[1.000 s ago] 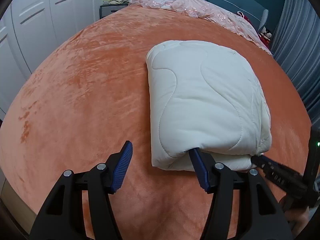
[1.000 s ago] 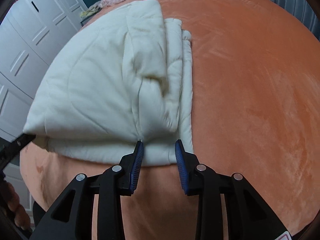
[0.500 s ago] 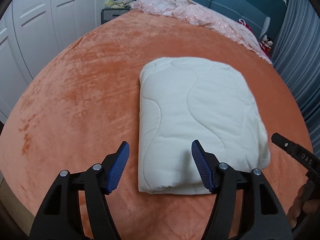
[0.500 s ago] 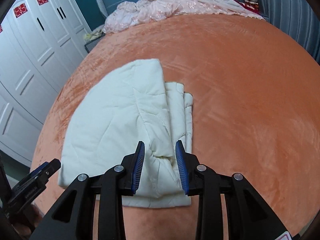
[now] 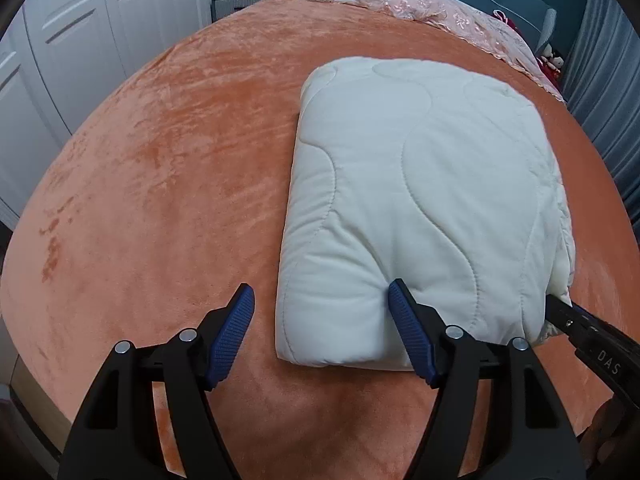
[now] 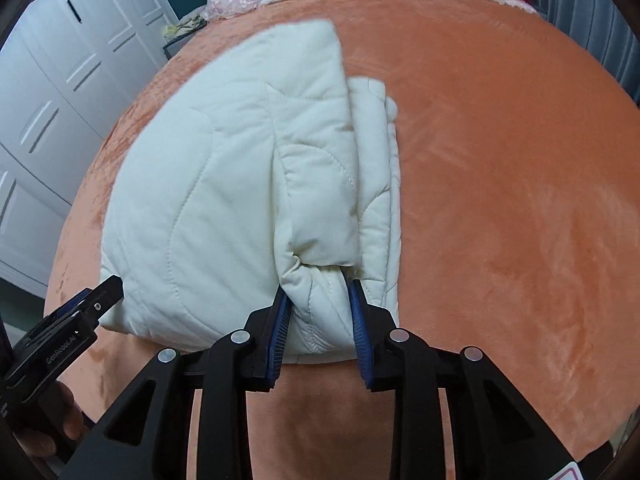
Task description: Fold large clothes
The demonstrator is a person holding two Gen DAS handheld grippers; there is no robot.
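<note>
A cream quilted cover lies folded into a thick rectangle on the orange plush bed. My left gripper straddles its near left corner with the jaws opening. The right fingertip dents the top, and the left pad stands clear of the fabric. In the right wrist view, my right gripper pinches a bunched fold at the near edge of the cover. Its jaws are easing apart slightly, but both pads still press the fabric. Each gripper shows at the other view's edge: the right gripper and the left gripper.
A pink lace bedspread is heaped at the head of the bed against a teal headboard. White wardrobe doors run along the left, with a dark nightstand beyond. Grey curtains hang on the right. Orange bed surface stretches right of the cover.
My left jaws have spread wider, and the right finger, once tucked into the cover's near edge, now presses on top. The right gripper now has a bunched fold between its pads.
</note>
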